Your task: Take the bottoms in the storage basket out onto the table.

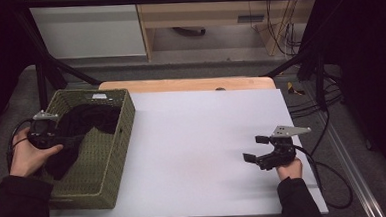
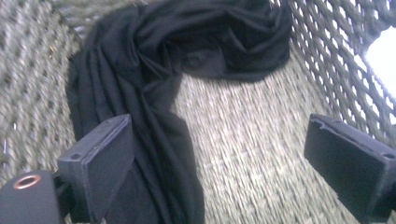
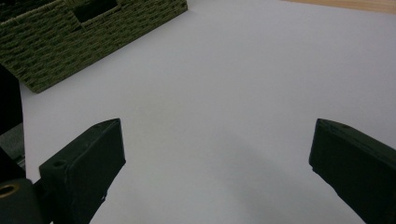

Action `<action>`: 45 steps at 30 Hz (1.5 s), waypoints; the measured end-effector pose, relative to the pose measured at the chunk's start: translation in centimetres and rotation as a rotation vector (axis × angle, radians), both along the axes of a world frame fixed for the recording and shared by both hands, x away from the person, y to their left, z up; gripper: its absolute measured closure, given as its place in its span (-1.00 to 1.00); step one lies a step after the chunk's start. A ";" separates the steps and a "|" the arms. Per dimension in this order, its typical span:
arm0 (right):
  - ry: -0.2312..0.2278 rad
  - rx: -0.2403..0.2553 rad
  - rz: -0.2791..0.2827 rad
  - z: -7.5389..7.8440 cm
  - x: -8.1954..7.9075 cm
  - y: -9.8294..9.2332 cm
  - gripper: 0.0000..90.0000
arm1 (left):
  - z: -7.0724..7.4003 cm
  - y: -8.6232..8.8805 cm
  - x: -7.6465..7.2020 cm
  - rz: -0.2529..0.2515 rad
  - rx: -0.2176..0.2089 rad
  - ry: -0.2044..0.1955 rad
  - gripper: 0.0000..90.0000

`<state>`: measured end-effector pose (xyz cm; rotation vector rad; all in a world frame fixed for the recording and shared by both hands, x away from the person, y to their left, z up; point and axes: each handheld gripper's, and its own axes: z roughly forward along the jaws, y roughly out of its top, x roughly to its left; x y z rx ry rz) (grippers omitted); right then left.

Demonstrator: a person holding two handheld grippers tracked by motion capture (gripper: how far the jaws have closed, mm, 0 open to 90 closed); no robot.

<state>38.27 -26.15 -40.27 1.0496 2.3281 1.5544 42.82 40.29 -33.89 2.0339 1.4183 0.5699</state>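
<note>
Black cloth (image 2: pixel 154 70) lies bunched inside the green woven basket (image 1: pixel 114 157) at the left of the high view, draped from the far end down along one side. Over it hangs the left gripper (image 2: pixel 219 154), jaws spread wide with nothing between them, one jaw just beside a fold of the cloth; whether it touches is hard to say. White table (image 1: pixel 192 138) stretches away to the right. Low at the right of the frame the right gripper (image 1: pixel 260 149) sits above bare tabletop, jaws wide too, well apart from the basket.
</note>
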 end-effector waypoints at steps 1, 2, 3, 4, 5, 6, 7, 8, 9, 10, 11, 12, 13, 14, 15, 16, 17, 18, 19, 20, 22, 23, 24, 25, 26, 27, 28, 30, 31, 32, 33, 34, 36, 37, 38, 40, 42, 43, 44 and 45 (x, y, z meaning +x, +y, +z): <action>0.001 0.002 0.000 0.0 0.0 0.0 -0.91 | 0.1 0.1 0.2 0.012 -0.017 -0.004 -0.86; 0.000 0.002 0.000 0.0 0.0 0.0 -0.91 | 0.1 0.2 0.4 0.013 -0.031 -0.008 -0.86; 0.000 0.001 0.000 0.1 0.0 -0.1 -0.91 | 0.1 0.2 0.6 0.019 -0.034 -0.014 -0.87; 0.000 0.001 -0.001 0.1 0.0 -0.1 -0.91 | 0.0 0.3 0.8 0.026 -0.037 -0.017 -0.87; 0.000 0.001 -0.001 0.0 0.0 0.0 -0.91 | -0.2 0.3 1.1 0.035 -0.038 -0.014 -0.87; 0.000 0.001 0.001 0.0 0.0 0.0 -0.91 | -0.5 0.3 1.3 0.041 -0.034 -0.008 -0.87; 0.000 0.001 0.000 0.0 0.0 0.0 -0.91 | -0.8 0.2 1.6 0.044 -0.023 -0.007 -0.86; 0.001 0.000 0.000 0.0 0.0 0.0 -0.91 | -1.1 0.2 1.8 0.048 -0.014 0.001 -0.86; 0.000 0.001 0.001 0.0 0.0 0.0 -0.91 | -1.5 0.2 2.0 0.050 -0.007 0.010 -0.86; -0.001 0.001 0.000 0.0 0.0 0.0 -0.91 | -1.8 0.2 2.3 0.051 0.005 0.020 -0.86; 0.001 0.001 -0.001 0.1 0.0 0.0 -0.91 | -2.1 0.3 2.4 0.058 0.013 0.029 -0.86; 0.000 0.001 -0.001 0.0 0.0 -0.1 -0.91 | -2.4 0.4 2.6 0.066 0.018 0.039 -0.86; 0.002 0.001 -0.002 0.0 0.0 0.0 -0.91 | -2.7 0.6 2.7 0.076 0.015 0.045 -0.85; 0.002 0.000 -0.001 0.0 0.0 0.0 -0.91 | -2.9 0.7 2.9 0.086 0.011 0.052 -0.81; 0.002 0.001 -0.001 0.0 0.0 0.0 -0.91 | -3.2 0.9 2.9 0.098 0.010 0.054 -0.78; 0.001 0.000 0.000 0.0 0.0 -0.1 -0.91 | -3.5 1.0 3.0 0.105 0.016 0.047 -0.76; 0.000 0.002 0.000 0.1 0.0 -0.1 -0.91 | -3.7 1.2 3.1 0.111 0.019 0.048 -0.71; 0.001 0.003 0.000 0.1 0.0 -0.1 -0.91 | -3.9 1.3 3.2 0.119 0.019 0.052 -0.65; 0.001 0.002 -0.001 0.1 0.0 -0.1 -0.91 | -4.1 1.5 3.3 0.125 0.017 0.055 -0.61; -0.002 0.000 0.000 0.1 0.0 -0.1 -0.91 | -4.3 1.6 3.3 0.130 0.017 0.058 -0.57; 0.001 0.000 -0.001 0.0 0.0 -0.1 -0.91 | -4.7 1.7 3.4 0.133 0.014 0.064 -0.48; 0.001 0.000 -0.001 0.0 0.0 -0.1 -0.91 | -4.8 1.7 3.4 0.130 0.028 0.070 -0.42; 0.001 -0.001 -0.002 0.0 0.0 -0.1 -0.91 | -5.0 1.7 3.5 0.134 0.042 0.073 -0.40; 0.001 -0.002 -0.002 0.0 0.0 -0.1 -0.91 | -5.1 1.8 3.5 0.131 0.061 0.069 -0.38; 0.002 0.000 -0.002 0.1 0.0 -0.1 -0.91 | -5.2 1.9 3.5 0.133 0.073 0.066 -0.34; 0.001 0.000 -0.001 0.0 0.0 -0.1 -0.91 | -5.4 2.0 3.5 0.139 0.079 0.066 -0.28; 0.001 -0.001 -0.001 0.0 0.0 0.0 -0.91 | -5.5 2.2 3.5 0.145 0.082 0.066 -0.23; 0.002 -0.001 0.000 0.1 0.0 -0.1 -0.91 | -5.8 2.5 3.4 0.149 0.070 0.069 -0.14; 0.000 -0.001 0.000 0.1 0.0 -0.1 -0.91 | -5.9 2.5 3.4 0.151 0.076 0.075 -0.12; -0.003 0.000 -0.001 0.1 0.0 -0.1 -0.91 | -6.1 2.5 3.4 0.157 0.087 0.082 -0.12; -0.005 0.002 -0.001 0.1 -0.1 -0.2 -0.91 | -6.2 2.6 3.4 0.156 0.095 0.096 -0.12; -0.003 0.003 -0.003 0.1 -0.1 -0.2 -0.91 | -6.4 2.6 3.4 0.158 0.088 0.100 -0.14; -0.003 0.003 -0.004 0.1 -0.1 -0.2 -0.91 | -6.5 2.7 3.4 0.157 0.080 0.110 -0.09; -0.002 0.003 -0.003 0.1 -0.1 -0.2 -0.91 | -6.5 2.7 3.4 0.160 0.074 0.107 -0.06; 0.000 0.001 -0.001 0.1 -0.1 -0.2 -0.91 | -6.5 2.8 3.3 0.162 0.077 0.103 0.03; 0.001 0.000 -0.002 0.0 0.0 -0.1 -0.91 | -6.5 3.0 3.2 0.162 0.083 0.091 0.19; 0.001 -0.002 -0.003 0.0 0.0 -0.1 -0.91 | -6.5 3.1 3.1 0.165 0.105 0.104 0.32; 0.002 -0.001 -0.003 0.0 -0.1 -0.1 -0.91 | -6.6 3.1 3.0 0.163 0.106 0.106 0.40; 0.000 0.000 -0.003 0.1 -0.1 -0.2 -0.91 | -6.6 3.1 3.0 0.163 0.099 0.108 0.47; 0.000 0.001 -0.003 0.1 -0.1 -0.2 -0.91 | -6.5 3.0 3.0 0.160 0.101 0.113 0.53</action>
